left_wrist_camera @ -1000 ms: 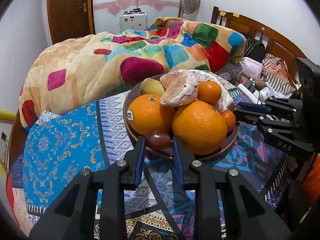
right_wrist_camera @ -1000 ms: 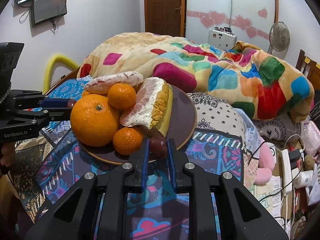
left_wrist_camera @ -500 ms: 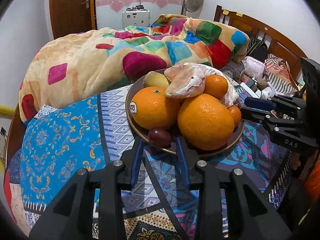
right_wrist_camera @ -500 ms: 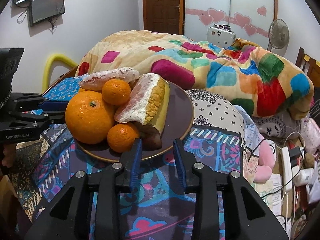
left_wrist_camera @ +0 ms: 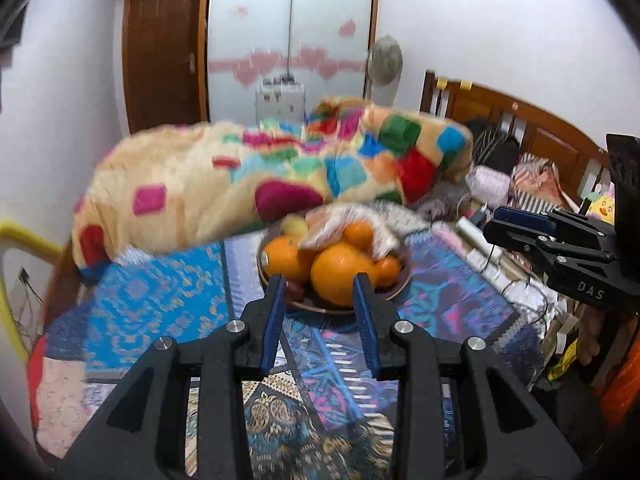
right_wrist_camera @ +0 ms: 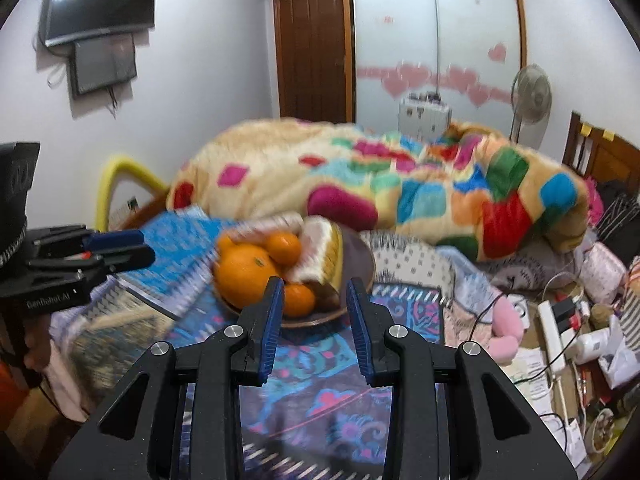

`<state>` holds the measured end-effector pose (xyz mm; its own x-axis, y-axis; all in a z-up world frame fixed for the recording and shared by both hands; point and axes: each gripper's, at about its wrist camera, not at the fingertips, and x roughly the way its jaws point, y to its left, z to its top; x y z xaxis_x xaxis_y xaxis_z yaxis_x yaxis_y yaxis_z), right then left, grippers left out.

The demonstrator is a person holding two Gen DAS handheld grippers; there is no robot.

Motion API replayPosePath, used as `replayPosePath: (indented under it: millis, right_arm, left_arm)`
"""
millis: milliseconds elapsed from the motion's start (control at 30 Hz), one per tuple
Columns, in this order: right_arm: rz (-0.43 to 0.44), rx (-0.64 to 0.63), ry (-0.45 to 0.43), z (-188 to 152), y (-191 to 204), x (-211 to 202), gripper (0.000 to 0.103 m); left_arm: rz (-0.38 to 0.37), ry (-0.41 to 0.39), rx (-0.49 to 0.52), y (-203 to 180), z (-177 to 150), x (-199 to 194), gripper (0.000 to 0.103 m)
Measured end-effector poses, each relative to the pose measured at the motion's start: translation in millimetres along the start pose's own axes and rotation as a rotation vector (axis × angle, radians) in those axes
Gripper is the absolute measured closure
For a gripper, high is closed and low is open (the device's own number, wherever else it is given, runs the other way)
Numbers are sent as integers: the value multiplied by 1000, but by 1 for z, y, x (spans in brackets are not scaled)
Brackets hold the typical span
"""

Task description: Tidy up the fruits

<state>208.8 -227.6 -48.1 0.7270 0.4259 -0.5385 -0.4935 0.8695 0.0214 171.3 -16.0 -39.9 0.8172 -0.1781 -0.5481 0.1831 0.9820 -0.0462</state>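
- Left gripper [left_wrist_camera: 320, 294], seen from the left wrist camera, hangs spread and holding nothing above a patterned bedspread [left_wrist_camera: 160, 300], its blue-padded fingers [left_wrist_camera: 274, 320] framing a brown plate [left_wrist_camera: 394, 289] of fruit just beyond the tips.
- On that plate a large orange [left_wrist_camera: 338, 278] sits at the front, a second orange [left_wrist_camera: 282, 258] to its left, with small tangerines and plastic-wrapped pomelo pieces [left_wrist_camera: 328, 226] piled behind; much of the pile is motion-blurred.
- At the right edge of the same view, the right gripper [left_wrist_camera: 502, 226] reaches in side-on, apart from the plate; from this angle its opening cannot be told.
- Behind the fruit, a multicoloured patchwork blanket [left_wrist_camera: 280, 176] lies heaped on the bed, with a wooden headboard [left_wrist_camera: 532, 128] to the right.
- Right gripper [right_wrist_camera: 315, 300], from its own wrist camera, is also spread and empty, short of the plate [right_wrist_camera: 360, 254], which rests on the bedspread with the large orange [right_wrist_camera: 244, 276], a tangerine [right_wrist_camera: 298, 299] and a wrapped pomelo wedge [right_wrist_camera: 324, 248] on it.
- At the left edge, the left gripper [right_wrist_camera: 136, 248] shows side-on, near the plate but not touching it.
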Motion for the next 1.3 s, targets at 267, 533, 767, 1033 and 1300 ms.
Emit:
replayPosePath:
  millis: [267,533,767,1033,1300]
  right_arm:
    - [-15,6,-212,11,37,-90,65]
    - [-53,11,-365,2,67,-147,40]
    - [-86,17,-435,-7,80,-166,17]
    - [-118,39,-461,-15,83,-171,0]
    - [-138,30,-472,-21,87,-176,0]
  left_arm:
    - [69,-227,28,-33,2,-102,54]
    - [79,-355,4,-49,-10,-165,34]
    - [111,-413,-13,-51,-22,-188,8]
    - [121,-432,-32,-50,-26,-193,1]
    - [134,-432,-27,-52,-27,-192,0]
